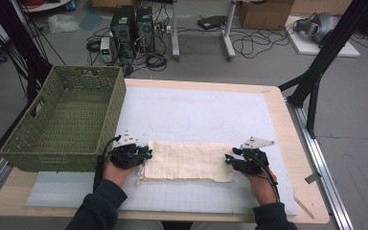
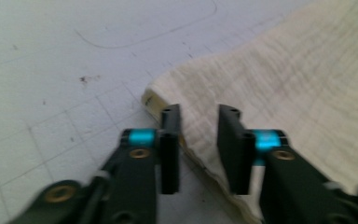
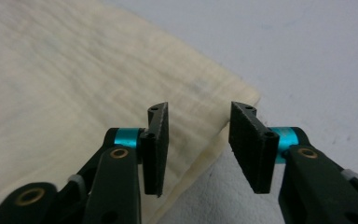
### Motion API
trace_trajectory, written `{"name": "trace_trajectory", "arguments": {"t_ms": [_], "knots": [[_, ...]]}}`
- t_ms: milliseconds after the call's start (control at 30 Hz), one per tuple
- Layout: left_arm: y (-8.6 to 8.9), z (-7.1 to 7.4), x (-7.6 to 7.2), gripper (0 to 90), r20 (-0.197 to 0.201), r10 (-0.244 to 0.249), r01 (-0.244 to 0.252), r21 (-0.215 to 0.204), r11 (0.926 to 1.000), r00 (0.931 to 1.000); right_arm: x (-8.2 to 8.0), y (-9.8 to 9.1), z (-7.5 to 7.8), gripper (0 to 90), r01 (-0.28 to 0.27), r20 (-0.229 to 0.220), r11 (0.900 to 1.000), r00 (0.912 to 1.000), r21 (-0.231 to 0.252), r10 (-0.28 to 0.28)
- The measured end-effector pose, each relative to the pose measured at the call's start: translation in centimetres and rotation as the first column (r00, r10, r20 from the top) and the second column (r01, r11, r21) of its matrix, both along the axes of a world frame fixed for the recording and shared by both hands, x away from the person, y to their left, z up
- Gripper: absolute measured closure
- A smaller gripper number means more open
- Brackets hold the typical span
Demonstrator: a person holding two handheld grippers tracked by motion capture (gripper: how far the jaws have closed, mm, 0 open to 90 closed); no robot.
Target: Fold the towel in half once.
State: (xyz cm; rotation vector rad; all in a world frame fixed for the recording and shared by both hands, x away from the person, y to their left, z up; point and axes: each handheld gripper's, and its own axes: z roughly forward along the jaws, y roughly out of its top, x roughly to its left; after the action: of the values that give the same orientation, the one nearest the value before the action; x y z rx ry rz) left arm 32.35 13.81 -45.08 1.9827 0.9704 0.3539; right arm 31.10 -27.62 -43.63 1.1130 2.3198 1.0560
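On the white mat [image 1: 201, 112] that covered the wooden table [image 1: 294, 139], a cream folded cloth [image 1: 189, 160] lay flat, near the person's edge and just right of the green woven basket [image 1: 67, 120]. The cloth was a long rectangle, and its short ends pointed to the two hands.

The left gripper [image 1: 141, 154] was at the left end of the cloth. In the left gripper view its jaws stood a little apart, with the folded corner of the cloth [image 2: 279, 79] between them. The pads did not press on the fabric as far as I could see, so a narrow gap remained and nothing was held.

The right gripper [image 1: 231, 160] was at the right end. In the right gripper view its jaws were open wider, one over the cloth [image 3: 74, 88] and the other beyond its edge, over the bare mat [image 3: 307, 56]. The edge of the cloth ran between them, but they did not grip it.
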Motion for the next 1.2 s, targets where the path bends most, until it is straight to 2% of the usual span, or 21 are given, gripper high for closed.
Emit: {"name": "trace_trajectory", "arguments": {"t_ms": [67,100,167,233,367,433,467,533,600,667,733,833,867,933,1033,1100,1200], "knots": [[-0.1,0.1,-0.1,87.4,0.018,0.021,-0.022,0.015,0.9997,0.9996,0.5,0.3,-0.6,65.1,0.004,-0.039,0.9997,0.9992,-0.023,-0.005],[0.1,0.1,-0.1,87.8,0.022,0.035,-0.035,0.02,0.9992,0.9991,0.6,0.3,-0.7,69.8,0.0,-0.042,0.9999,0.9991,-0.012,0.0],[0.5,0.3,-0.1,88.5,0.029,0.065,-0.066,0.026,0.9975,0.9975,0.6,0.4,-0.6,84.2,-0.022,-0.036,0.9995,0.9991,-0.02,0.022],[0.8,0.3,-0.1,88.6,0.023,0.082,-0.082,0.019,0.9965,0.9964,0.5,0.6,-0.6,87.0,-0.032,-0.015,0.9978,0.9994,-0.058,0.031],[0.7,0.3,-0.4,88.3,0.008,0.079,-0.079,0.022,0.9966,0.9968,0.3,0.8,-0.3,86.2,0.012,-0.012,0.9937,0.9998,-0.111,-0.013],[0.6,0.5,-0.5,87.2,-0.005,0.068,-0.068,0.019,0.9975,0.9977,0.1,1.0,-0.1,80.3,0.024,-0.001,0.9891,0.9997,-0.145,-0.025],[0.5,0.7,-0.5,84.2,-0.006,0.072,-0.072,0.01,0.9974,0.9974,0.1,1.0,0.0,75.4,0.031,0.001,0.9895,0.9995,-0.141,-0.031],[0.5,1.1,-0.4,68.1,0.018,0.075,-0.075,-0.022,0.997,0.997,0.1,0.7,0.5,70.0,0.039,0.024,0.9939,0.9991,-0.103,-0.036],[0.3,1.7,-0.1,65.6,0.041,0.036,-0.035,-0.028,0.999,0.9985,0.3,0.4,1.1,64.4,0.046,0.054,0.9974,0.9976,-0.055,-0.043],[-0.2,2.2,0.4,65.2,0.08,0.029,-0.027,-0.03,0.9992,0.9964,0.9,0.3,1.5,66.0,0.04,0.079,0.9984,0.9962,-0.039,-0.037],[-0.7,2.3,1.3,65.9,0.104,0.02,-0.017,-0.033,0.9993,0.9943,1.6,0.7,1.4,69.0,0.028,0.079,0.9995,0.9965,-0.013,-0.027],[-1.5,1.8,2.7,73.1,0.099,0.019,-0.021,0.015,0.9997,0.9949,2.8,1.7,0.8,68.6,0.006,0.053,0.9994,0.9986,0.033,-0.008],[-1.7,1.6,3.1,76.8,0.086,0.014,-0.017,0.031,0.9994,0.9962,3.2,2.0,0.5,66.5,0.006,0.05,0.9991,0.9987,0.042,-0.008],[-2.0,1.0,3.6,78.6,0.078,0.013,-0.018,0.058,0.9982,0.9969,3.8,2.5,0.0,66.2,0.004,0.034,0.9988,0.9994,0.05,-0.006],[-2.3,0.3,3.9,78.8,0.043,0.014,-0.018,0.089,0.9959,0.999,4.3,2.9,-0.8,66.9,0.003,0.008,0.9998,1.0,0.02,-0.004],[-2.4,0.2,3.8,79.2,0.052,0.013,-0.019,0.108,0.994,0.9985,4.3,2.8,-1.1,67.3,0.013,-0.005,0.9999,0.9999,0.001,-0.013],[-2.5,0.3,3.5,85.9,0.061,0.027,-0.036,0.14,0.9895,0.9977,4.1,2.3,-0.8,68.0,0.065,0.003,0.9967,0.9979,-0.048,-0.065]]}}
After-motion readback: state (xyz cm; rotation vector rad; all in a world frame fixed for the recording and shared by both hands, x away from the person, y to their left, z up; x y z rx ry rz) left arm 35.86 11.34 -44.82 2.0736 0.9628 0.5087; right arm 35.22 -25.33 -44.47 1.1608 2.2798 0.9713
